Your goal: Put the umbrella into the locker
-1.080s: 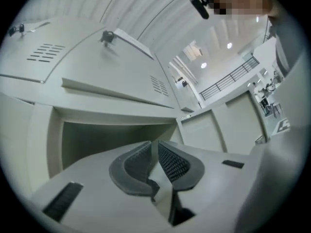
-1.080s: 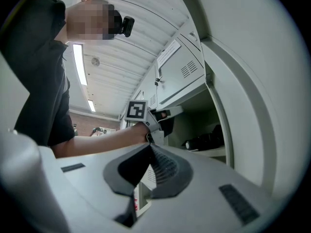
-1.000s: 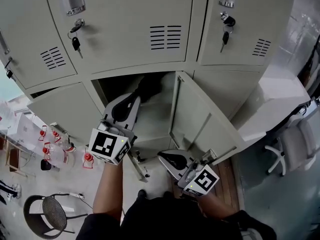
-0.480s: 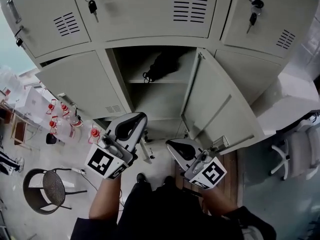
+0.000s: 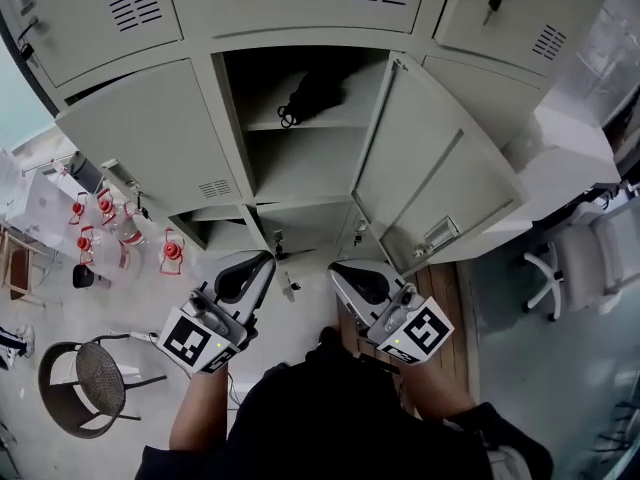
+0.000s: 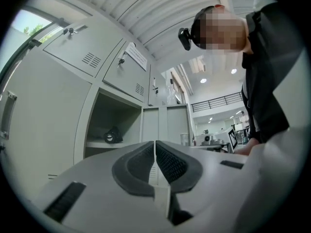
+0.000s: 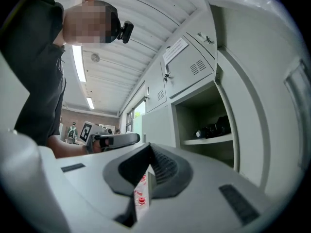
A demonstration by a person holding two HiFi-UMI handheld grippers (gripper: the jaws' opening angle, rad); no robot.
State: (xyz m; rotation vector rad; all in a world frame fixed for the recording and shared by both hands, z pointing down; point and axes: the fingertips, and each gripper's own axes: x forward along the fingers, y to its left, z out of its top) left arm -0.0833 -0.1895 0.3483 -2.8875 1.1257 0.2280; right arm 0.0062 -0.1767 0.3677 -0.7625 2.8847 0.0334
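Now we've drawn back left gripper [image 5: 258,263] and right gripper [image 5: 342,270], pressed together, empty (lower centre); folded black umbrella [image 5: 312,96] sits inside grey metal locker [image 5: 300,163].

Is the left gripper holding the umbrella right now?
No: the left gripper's jaws are pressed together with nothing between them, and the umbrella lies apart from it on the locker shelf.

Pale grey floor [image 5: 130,318] w/ a wood strip [image 5: 455,290] at right. Round mesh chair [image 5: 85,393] lower left, red-capped bottles [image 5: 100,228] above it, white office chair [image 5: 585,268] far right. Ribbed white ceiling [image 7: 121,52] w/ strip lights [image 7: 77,62]. Daylit window [image 6: 29,25] w/ greenery outside, top left in left gripper view.
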